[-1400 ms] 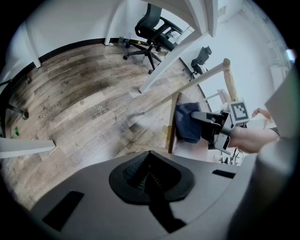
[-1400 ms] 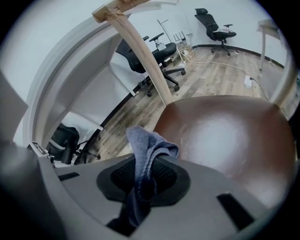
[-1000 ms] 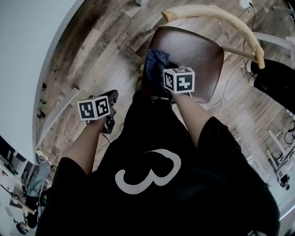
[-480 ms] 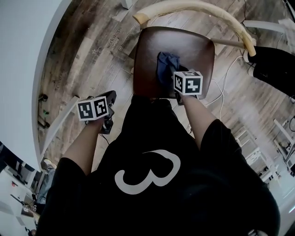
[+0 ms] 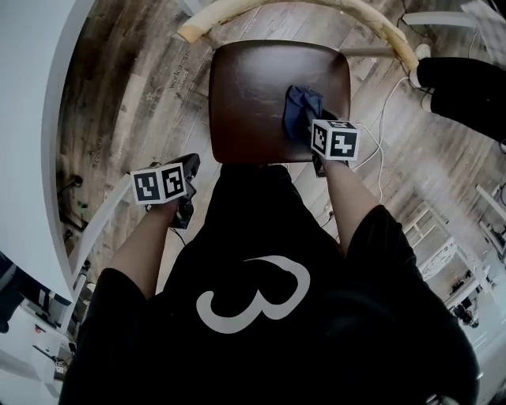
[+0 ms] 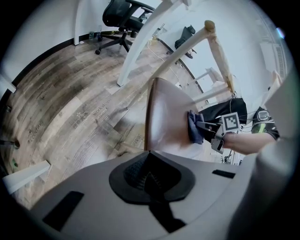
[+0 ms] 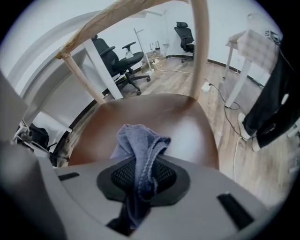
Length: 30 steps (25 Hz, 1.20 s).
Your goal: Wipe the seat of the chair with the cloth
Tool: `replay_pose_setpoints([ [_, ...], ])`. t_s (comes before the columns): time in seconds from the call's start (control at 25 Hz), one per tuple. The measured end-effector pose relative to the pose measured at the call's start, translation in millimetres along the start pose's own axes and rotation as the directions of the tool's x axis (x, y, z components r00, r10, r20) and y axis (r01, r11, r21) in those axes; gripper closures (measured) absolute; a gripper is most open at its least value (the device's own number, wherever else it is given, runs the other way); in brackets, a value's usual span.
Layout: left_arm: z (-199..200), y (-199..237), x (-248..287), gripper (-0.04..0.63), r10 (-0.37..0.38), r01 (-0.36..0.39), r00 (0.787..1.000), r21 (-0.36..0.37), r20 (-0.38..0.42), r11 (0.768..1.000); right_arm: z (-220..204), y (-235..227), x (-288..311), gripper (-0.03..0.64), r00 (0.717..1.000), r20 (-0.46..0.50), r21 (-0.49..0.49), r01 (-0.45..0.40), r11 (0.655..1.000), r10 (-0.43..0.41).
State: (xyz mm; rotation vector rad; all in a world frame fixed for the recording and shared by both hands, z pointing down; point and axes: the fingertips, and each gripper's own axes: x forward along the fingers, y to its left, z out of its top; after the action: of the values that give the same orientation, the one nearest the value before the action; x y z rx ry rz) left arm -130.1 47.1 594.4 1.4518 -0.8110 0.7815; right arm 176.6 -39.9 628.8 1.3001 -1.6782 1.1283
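Note:
The chair's dark brown seat (image 5: 253, 95) lies ahead of me, with a pale curved wooden backrest (image 5: 371, 16) beyond it. A crumpled blue cloth (image 5: 302, 107) rests on the right part of the seat, and my right gripper (image 5: 316, 134) is shut on it. In the right gripper view the cloth (image 7: 140, 150) is pinched between the jaws and bunches forward over the seat (image 7: 159, 117). My left gripper (image 5: 188, 178) hangs left of the chair over the floor, jaws shut with nothing in them. In the left gripper view the seat (image 6: 166, 119) and the cloth (image 6: 194, 126) show side on.
Wood-plank floor (image 5: 142, 79) surrounds the chair. A white cable (image 5: 379, 134) runs on the floor to the right. A black bag (image 5: 466, 83) lies at the right. Office chairs (image 7: 124, 58) and white desk legs (image 7: 98, 70) stand beyond.
My right gripper has slid the cloth from the seat's left front across to its right side. The left gripper has stayed put beside the chair.

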Motion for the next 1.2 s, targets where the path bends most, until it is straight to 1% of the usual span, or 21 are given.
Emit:
replay_pose_setpoints([
  [0.16, -0.2, -12.6, 3.3, 0.583, 0.003, -0.003, 1.000, 0.021, -0.008, 1.000, -16.8, -46.4, -16.6, 0.554, 0.998, 0.011, 0.091, 0.058, 0.994, -0.059],
  [0.36, -4.2, -23.6, 7.4, 0.583, 0.009, -0.008, 1.000, 0.040, -0.024, 0.999, -34.7, -91.9, -33.5, 0.554, 0.994, 0.006, 0.155, 0.111, 0.982, -0.113],
  [0.52, -12.6, -32.8, 14.4, 0.583, 0.001, 0.000, 0.999, 0.053, -0.035, 0.999, -47.4, -109.5, -39.3, 0.554, 0.991, -0.008, 0.155, 0.134, 0.979, -0.134],
  [0.6, -16.2, -40.0, 16.2, 0.583, -0.008, 0.010, 0.999, 0.066, -0.040, 0.998, -49.2, -112.6, -41.4, 0.554, 0.992, -0.001, 0.164, 0.127, 0.978, -0.129],
  [0.72, -18.9, -47.8, 16.6, 0.583, -0.018, 0.022, 0.999, 0.084, -0.042, 0.996, -44.5, -110.6, -46.4, 0.554, 0.993, 0.028, 0.185, 0.111, 0.977, -0.118],
  [0.84, -22.7, -48.0, 14.8, 0.583, -0.022, 0.026, 0.999, 0.087, -0.040, 0.996, -33.8, -99.0, -57.2, 0.554, 0.991, 0.087, 0.189, 0.083, 0.978, -0.101],
  [1.08, -27.8, -39.8, 8.8, 0.583, -0.021, 0.023, 0.999, 0.080, -0.027, 0.997, -10.6, -58.6, -86.2, 0.554, 0.979, 0.198, 0.160, 0.015, 0.987, -0.047],
  [1.2, -27.5, -33.1, 3.0, 0.583, -0.027, 0.028, 1.000, 0.070, -0.014, 0.997, -1.8, -31.9, -98.0, 0.555, 0.972, 0.235, 0.170, -0.025, 0.985, -0.016],
])
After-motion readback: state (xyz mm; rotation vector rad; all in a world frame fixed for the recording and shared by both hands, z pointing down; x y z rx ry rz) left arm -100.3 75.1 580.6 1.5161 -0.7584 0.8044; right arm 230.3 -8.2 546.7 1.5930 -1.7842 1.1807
